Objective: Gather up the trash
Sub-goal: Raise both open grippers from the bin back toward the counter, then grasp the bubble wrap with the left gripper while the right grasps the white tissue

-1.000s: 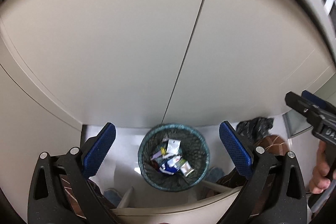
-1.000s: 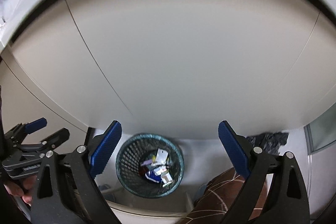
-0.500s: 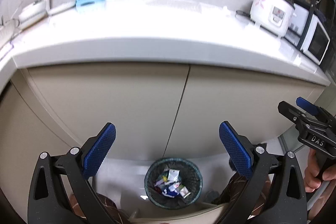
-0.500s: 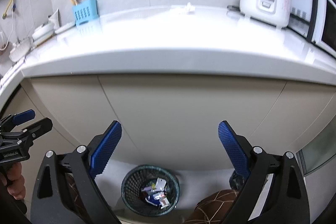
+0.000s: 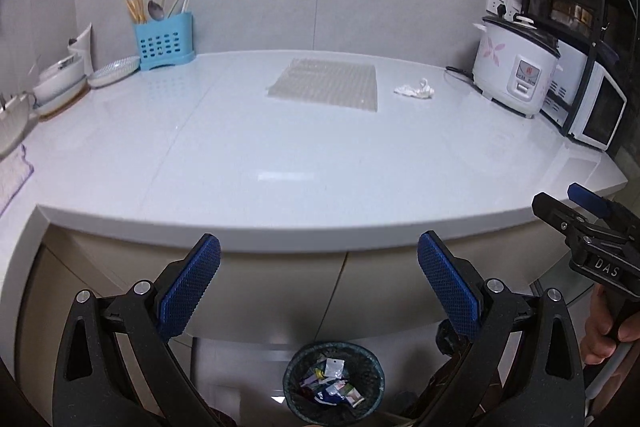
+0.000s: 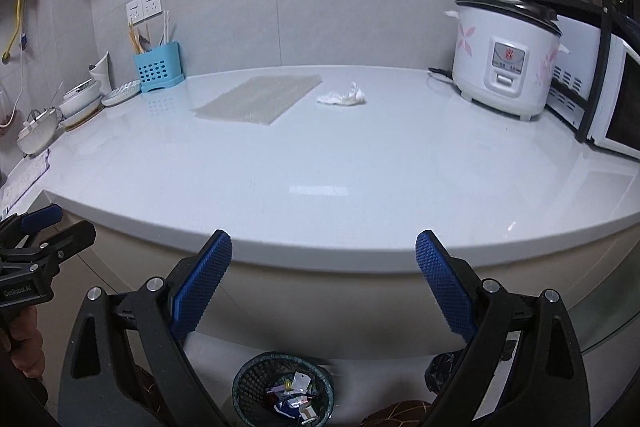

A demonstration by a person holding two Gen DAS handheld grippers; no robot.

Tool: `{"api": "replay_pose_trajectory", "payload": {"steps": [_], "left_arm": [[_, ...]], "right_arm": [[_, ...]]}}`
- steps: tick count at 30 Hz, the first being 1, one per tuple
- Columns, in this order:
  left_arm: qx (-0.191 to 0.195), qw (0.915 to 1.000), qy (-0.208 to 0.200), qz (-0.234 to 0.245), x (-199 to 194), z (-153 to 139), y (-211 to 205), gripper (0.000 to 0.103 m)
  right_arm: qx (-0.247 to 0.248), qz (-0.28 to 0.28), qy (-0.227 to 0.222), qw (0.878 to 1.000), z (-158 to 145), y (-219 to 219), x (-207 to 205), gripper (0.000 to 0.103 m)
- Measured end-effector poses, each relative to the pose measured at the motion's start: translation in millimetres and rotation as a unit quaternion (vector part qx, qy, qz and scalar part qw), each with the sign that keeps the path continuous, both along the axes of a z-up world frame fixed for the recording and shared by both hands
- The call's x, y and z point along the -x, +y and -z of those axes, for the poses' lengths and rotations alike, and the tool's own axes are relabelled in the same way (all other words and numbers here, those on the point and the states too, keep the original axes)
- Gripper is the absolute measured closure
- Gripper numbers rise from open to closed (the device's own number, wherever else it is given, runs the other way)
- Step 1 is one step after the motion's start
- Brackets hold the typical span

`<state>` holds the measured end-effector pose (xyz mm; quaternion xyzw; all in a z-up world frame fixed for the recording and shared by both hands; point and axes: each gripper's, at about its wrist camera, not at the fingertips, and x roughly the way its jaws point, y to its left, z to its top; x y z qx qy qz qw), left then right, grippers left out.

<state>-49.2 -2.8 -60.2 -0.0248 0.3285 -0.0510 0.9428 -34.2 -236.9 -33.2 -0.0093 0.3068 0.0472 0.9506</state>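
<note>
We were facing a white kitchen counter (image 5: pixel 320 155) with grey wall tiles behind it and beige cabinet doors underneath. Our left gripper (image 5: pixel 318 291) sat low in front of the counter edge, blue pads spread wide with nothing in them. The right gripper (image 6: pixel 322 291) was the same deal, wide apart and empty, and it showed up at about 3 o'clock in the left view with a hand on its handle.

Straight down at 6 o'clock, on the floor, was the mesh trash bin (image 5: pixel 334 379), already holding a bunch of wrappers. Up on the counter, the crumpled tissue (image 6: pixel 342 95) lay at roughly 12 o'clock in the right view, just beside a clear bumpy mat (image 6: pixel 258 98) and well apart from both grippers. A rice cooker (image 6: pixel 506 61) stood at 2 o'clock, and a blue utensil holder (image 5: pixel 164 41) with stacked bowls (image 5: pixel 60 83) sat at 10 o'clock.
</note>
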Motion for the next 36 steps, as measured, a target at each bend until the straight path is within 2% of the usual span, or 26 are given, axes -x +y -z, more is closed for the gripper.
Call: {"api": "replay_pose_trajectory", "payload": {"steps": [8,16,29,36], "left_arm": [[-0.003,1.0000,0.005,0.002,-47.3,-27.1,-3.7,0.006],[-0.002,0.9998,0.020,-0.003,-107.3,-33.8,-2.4,0.006],[-0.011,0.9976,0.068,0.000,-248.6,-14.4,-25.6,0.006],[-0.025,0.9942,0.104,0.002,-325.5,8.9,-47.6,0.006]], "right_arm": [[0.004,0.003,-0.001,1.000,-30.1,2.2,-47.3,0.014],[0.008,0.010,0.010,1.000,-41.9,3.6,-119.2,0.014],[0.024,0.029,0.065,0.997,-17.9,-12.1,-255.4,0.014],[0.024,0.035,0.086,0.995,-2.4,-17.6,-301.4,0.014]]}}
